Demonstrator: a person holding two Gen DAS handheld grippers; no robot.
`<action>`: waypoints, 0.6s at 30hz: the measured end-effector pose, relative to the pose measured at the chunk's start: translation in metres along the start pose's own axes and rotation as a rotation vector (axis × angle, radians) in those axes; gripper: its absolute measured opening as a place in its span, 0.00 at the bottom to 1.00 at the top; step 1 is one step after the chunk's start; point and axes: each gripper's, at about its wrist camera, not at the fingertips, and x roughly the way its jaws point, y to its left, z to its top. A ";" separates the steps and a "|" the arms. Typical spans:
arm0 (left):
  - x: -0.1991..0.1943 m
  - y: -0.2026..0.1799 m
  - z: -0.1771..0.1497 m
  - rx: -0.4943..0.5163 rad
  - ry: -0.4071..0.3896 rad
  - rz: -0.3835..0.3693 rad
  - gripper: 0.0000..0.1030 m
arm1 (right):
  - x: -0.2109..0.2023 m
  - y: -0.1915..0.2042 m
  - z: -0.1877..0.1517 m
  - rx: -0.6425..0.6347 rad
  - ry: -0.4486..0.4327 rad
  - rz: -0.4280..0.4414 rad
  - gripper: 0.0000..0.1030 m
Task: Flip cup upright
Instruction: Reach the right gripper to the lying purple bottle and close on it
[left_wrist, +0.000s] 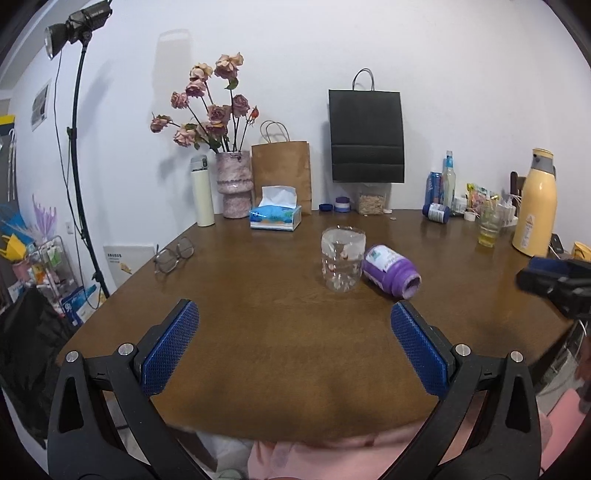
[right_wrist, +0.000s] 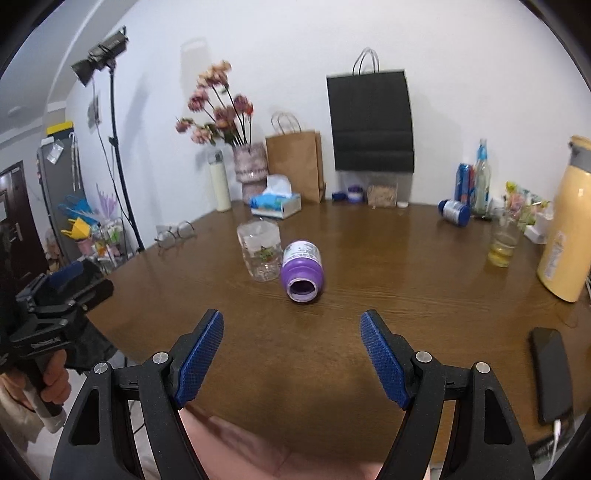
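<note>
Lying on its side mid-table, mouth toward the near edge – purple plastic cup with a white label (right_wrist: 303, 272), touching the clear plastic jar (right_wrist: 259, 254) on its left – both grippers released, empty, held back for approach: left gripper (left_wrist: 294, 334), right gripper (right_wrist: 291, 345)

Both wrist views face the back wall from the table's (left_wrist: 258, 332) near edge — sharing its middle.

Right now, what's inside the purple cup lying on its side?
The purple cup faces the right wrist camera with its open mouth; the inside looks purple and empty. Its deepest part is shadowed. The clear jar stands beside it.
</note>
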 end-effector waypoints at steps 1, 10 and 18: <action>0.007 0.000 0.003 0.001 0.004 -0.004 1.00 | 0.009 -0.001 0.003 -0.004 0.007 -0.001 0.79; 0.084 0.003 0.025 -0.048 0.106 -0.035 1.00 | 0.149 -0.002 0.044 -0.044 0.165 0.037 0.79; 0.122 0.002 0.025 -0.060 0.166 -0.041 1.00 | 0.210 -0.018 0.051 -0.013 0.282 -0.008 0.71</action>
